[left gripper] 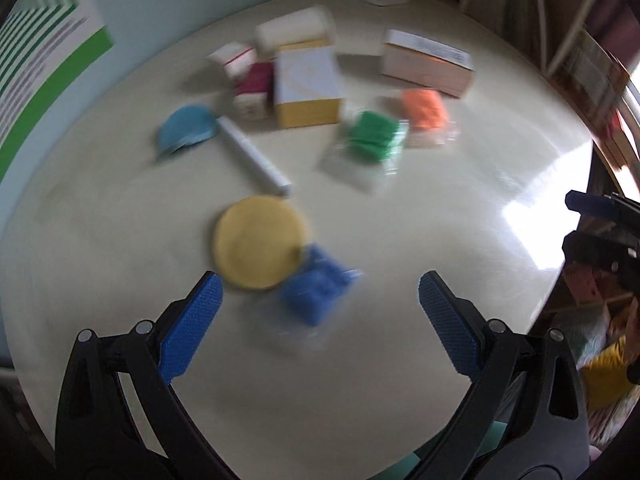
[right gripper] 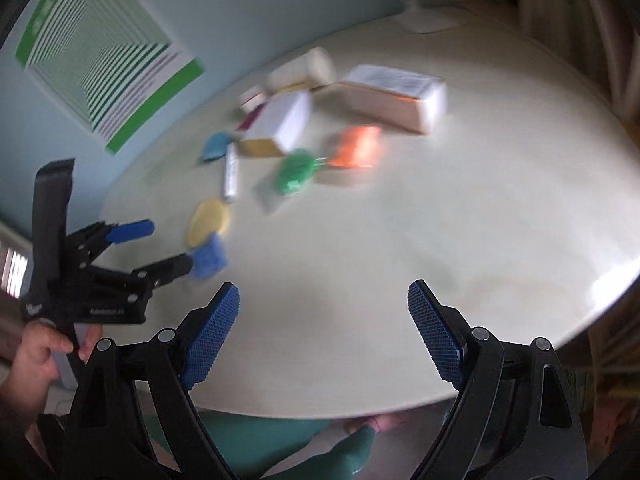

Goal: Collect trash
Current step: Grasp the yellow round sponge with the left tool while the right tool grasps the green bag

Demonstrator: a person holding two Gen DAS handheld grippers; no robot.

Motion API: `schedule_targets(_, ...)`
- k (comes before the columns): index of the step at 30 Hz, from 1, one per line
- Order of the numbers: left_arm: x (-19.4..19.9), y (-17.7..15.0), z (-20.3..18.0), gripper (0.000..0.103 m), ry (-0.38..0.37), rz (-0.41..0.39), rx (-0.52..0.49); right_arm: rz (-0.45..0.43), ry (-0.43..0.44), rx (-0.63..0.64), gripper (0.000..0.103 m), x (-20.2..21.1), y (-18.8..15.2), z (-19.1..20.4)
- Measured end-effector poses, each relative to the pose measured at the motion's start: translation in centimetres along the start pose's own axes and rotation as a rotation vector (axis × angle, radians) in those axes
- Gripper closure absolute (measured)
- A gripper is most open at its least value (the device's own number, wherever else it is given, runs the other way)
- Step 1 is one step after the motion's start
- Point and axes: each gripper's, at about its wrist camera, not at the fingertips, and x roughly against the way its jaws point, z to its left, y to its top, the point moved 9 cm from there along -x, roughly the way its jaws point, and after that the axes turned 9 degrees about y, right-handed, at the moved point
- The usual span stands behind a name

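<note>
Trash lies scattered on the round cream table (left gripper: 460,216). In the blurred left wrist view my left gripper (left gripper: 320,284) is open above a blue packet (left gripper: 316,292) and a yellow disc (left gripper: 258,242), touching neither. Farther back lie a white tube (left gripper: 256,158), a blue disc (left gripper: 186,128), green (left gripper: 372,136) and orange (left gripper: 424,110) packets, and several boxes around a yellow-edged box (left gripper: 308,88). My right gripper (right gripper: 324,290) is open and empty over bare table near the front edge. The left gripper (right gripper: 168,246) appears at the left of the right wrist view, held by a hand (right gripper: 36,356).
A long pale box (right gripper: 394,98) and a white roll (right gripper: 304,68) lie at the back. A green striped poster (right gripper: 100,56) hangs on the blue wall. Bookshelves (left gripper: 560,32) stand to the right. A person's teal-clad legs (right gripper: 280,440) show beneath the table edge.
</note>
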Motion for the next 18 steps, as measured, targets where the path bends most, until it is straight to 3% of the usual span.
schedule_targets(3,-0.7,-0.9,3.2,0.007,0.024,0.018,0.046,0.058,0.033,0.096,0.017,-3.1,0.1,3.9)
schedule_targets(9,-1.6,-1.2,6.6,0.007,0.0,0.03,0.11,0.135,0.047,0.185,0.017,-6.3,-0.2,6.8)
schedule_targets(18,-3.9,0.5,6.0,0.007,-0.056,0.041,0.1,0.115,-0.066,0.159,0.017,-7.3,5.4,1.8)
